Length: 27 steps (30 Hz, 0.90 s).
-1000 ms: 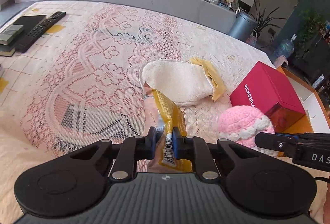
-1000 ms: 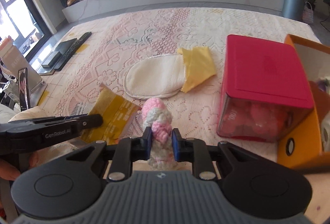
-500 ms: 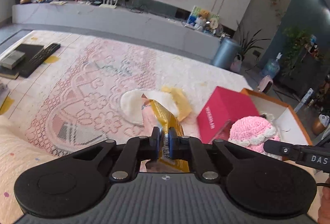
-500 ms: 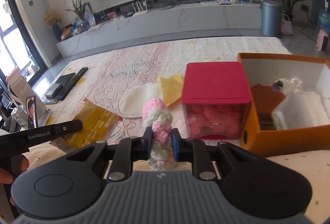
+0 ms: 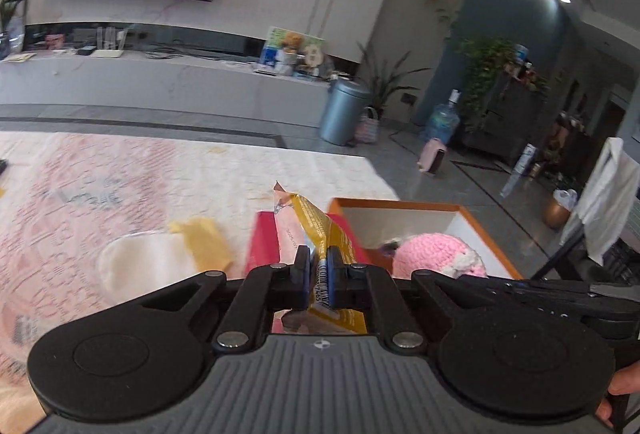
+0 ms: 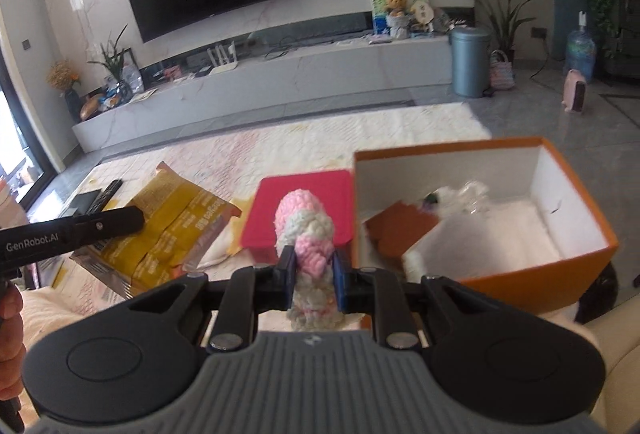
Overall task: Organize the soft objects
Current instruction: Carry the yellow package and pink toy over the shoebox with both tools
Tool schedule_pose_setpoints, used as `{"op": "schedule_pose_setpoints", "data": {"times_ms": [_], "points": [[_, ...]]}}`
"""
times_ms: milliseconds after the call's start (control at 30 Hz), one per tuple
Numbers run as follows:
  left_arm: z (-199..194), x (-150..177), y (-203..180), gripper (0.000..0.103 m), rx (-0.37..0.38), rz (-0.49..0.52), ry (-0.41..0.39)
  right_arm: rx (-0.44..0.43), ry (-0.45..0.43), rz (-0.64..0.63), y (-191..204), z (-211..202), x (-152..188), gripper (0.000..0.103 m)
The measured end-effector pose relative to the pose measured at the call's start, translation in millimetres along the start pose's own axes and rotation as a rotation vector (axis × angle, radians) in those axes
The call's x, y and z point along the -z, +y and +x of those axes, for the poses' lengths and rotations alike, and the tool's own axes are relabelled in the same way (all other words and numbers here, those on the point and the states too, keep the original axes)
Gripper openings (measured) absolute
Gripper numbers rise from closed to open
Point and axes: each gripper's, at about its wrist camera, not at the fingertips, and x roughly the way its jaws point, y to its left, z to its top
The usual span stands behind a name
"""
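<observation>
The left tongs (image 5: 319,266) pinch a yellow snack packet (image 5: 320,230) by its lower edge, holding it in the air just left of the orange box (image 6: 560,270), above the lace-covered surface (image 5: 100,186). The right tongs (image 6: 313,274) are pressed onto a pink-and-white crocheted toy (image 6: 306,230), held up in front of the red-lidded container (image 6: 340,194) that stands touching the orange box's left wall. Left of the red-lidded container a white cloth pad (image 5: 140,262) and a yellow cloth (image 5: 206,240) lie on the surface, and the orange box holds white padding (image 6: 516,234) and a brown piece (image 6: 400,230).
</observation>
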Motion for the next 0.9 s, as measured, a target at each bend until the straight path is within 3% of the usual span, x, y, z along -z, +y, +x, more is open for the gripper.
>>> {"op": "schedule_pose_setpoints", "data": {"times_ms": [200,500,733,900], "points": [[50,-10,-37,0.008,0.082,0.046,0.046,0.097,-0.016,0.007,-41,4,-22,0.018],[124,-11,-78,0.008,0.154,0.114,0.153,0.245,0.047,0.021,-103,43,-40,0.018],[173,-6,-91,0.008,0.177,0.105,0.245,0.313,0.105,-0.012,-127,79,-46,0.018],[198,4,-101,0.008,0.142,0.157,0.274,0.342,0.155,-0.027,-140,101,-39,0.018]]}}
